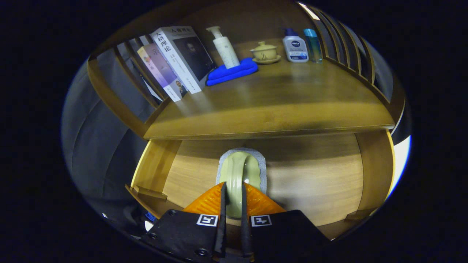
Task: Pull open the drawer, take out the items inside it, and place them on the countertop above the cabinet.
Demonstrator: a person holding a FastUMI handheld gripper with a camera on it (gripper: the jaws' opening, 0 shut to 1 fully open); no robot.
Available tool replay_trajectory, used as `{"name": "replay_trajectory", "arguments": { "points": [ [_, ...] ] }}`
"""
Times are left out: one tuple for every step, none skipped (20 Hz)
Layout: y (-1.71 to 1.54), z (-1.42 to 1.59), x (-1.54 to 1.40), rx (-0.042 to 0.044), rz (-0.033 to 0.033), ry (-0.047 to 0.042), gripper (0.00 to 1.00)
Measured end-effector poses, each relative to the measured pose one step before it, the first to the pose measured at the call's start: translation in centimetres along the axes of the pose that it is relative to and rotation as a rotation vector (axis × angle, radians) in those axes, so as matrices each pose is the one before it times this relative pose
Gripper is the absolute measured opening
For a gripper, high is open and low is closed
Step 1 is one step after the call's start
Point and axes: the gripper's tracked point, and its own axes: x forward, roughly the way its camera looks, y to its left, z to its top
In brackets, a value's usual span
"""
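A pale green loop handle (239, 171) on a grey backing plate sits in the middle of the wooden drawer front (310, 182). My gripper (233, 199) is shut on the handle, one finger on each side of its lower part. The drawer front lies just under the overhanging edge of the wooden countertop (270, 109). The inside of the drawer is hidden.
On the countertop stand leaning books (175, 58), a white pump bottle (225, 47) on a folded blue cloth (230, 73), a lidded yellow cup on a saucer (264, 52), a white lotion bottle (295, 46) and a teal bottle (313, 44). Wooden slat rails border both sides.
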Motion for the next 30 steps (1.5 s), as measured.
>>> {"name": "replay_trajectory", "arguments": {
  "points": [
    [0.287, 0.057, -0.717, -0.00289, 0.01505, -0.00406, 0.19],
    [0.022, 0.034, -0.666, -0.00824, 0.00515, -0.00443, 0.19],
    [-0.068, 0.161, -0.585, -0.00438, 0.00121, -0.00906, 0.19],
    [-0.021, 0.089, -0.405, 0.00025, 0.00124, -0.00891, 0.19],
    [-0.012, 0.121, -0.381, 0.00508, 0.00147, -0.00883, 0.19],
    [-0.095, 0.314, -0.340, 0.00408, 0.00109, -0.00772, 0.19],
    [-0.194, 0.501, -0.150, -0.00463, -0.00358, -0.01421, 0.19],
    [-0.197, 0.506, -0.164, -0.00051, -0.00580, -0.01250, 0.19],
    [0.134, 0.338, -0.206, 0.00616, 0.00974, -0.00266, 0.19],
    [0.567, 0.115, -0.219, 0.01049, 0.01763, -0.00064, 0.18],
    [0.306, 0.307, -0.217, 0.00674, 0.01299, -0.00146, 0.18],
    [0.248, 0.380, -0.191, 0.00102, 0.00854, -0.00504, 0.19],
    [0.419, 0.335, -0.179, -0.00002, 0.01107, -0.00597, 0.19],
    [0.415, 0.585, -0.198, -0.00192, 0.01059, -0.01164, 0.19],
    [0.192, 0.833, -0.182, -0.00468, 0.00207, -0.01623, 0.19],
    [0.034, 0.939, -0.009, -0.00514, -0.00142, -0.01761, 0.19],
    [-0.104, 1.114, -0.018, -0.00138, -0.00648, -0.01935, 0.19],
    [-0.084, 1.157, 0.231, 0.00621, -0.00609, -0.02259, 0.19],
    [-0.127, 1.191, 0.444, 0.00636, -0.00980, -0.01774, 0.19],
    [-0.349, 1.152, -0.044, 0.00384, -0.01535, -0.01599, 0.19],
    [-0.461, 1.003, 0.483, -0.00426, -0.01800, -0.01257, 0.19],
    [-0.529, 0.683, 0.412, -0.00768, -0.02596, -0.00976, 0.19],
    [-0.511, 0.671, 0.446, -0.00528, -0.01798, -0.01140, 0.19],
    [-0.357, 0.329, 0.707, 0.00551, -0.01768, -0.00409, 0.19],
    [-0.425, 0.081, 0.561, 0.01364, -0.01476, 0.00688, 0.19],
    [-0.174, 0.116, 0.791, 0.01422, -0.00761, 0.00711, 0.19],
    [-0.333, 0.395, 0.740, 0.01762, -0.01561, 0.00404, 0.19],
    [-0.442, 0.275, 0.802, 0.01027, -0.01666, 0.01084, 0.19],
    [-0.241, 0.260, 0.681, 0.00030, -0.01613, 0.01409, 0.19],
    [-0.055, 0.512, 0.566, 0.00134, -0.00827, 0.00158, 0.19]
  ]
}}
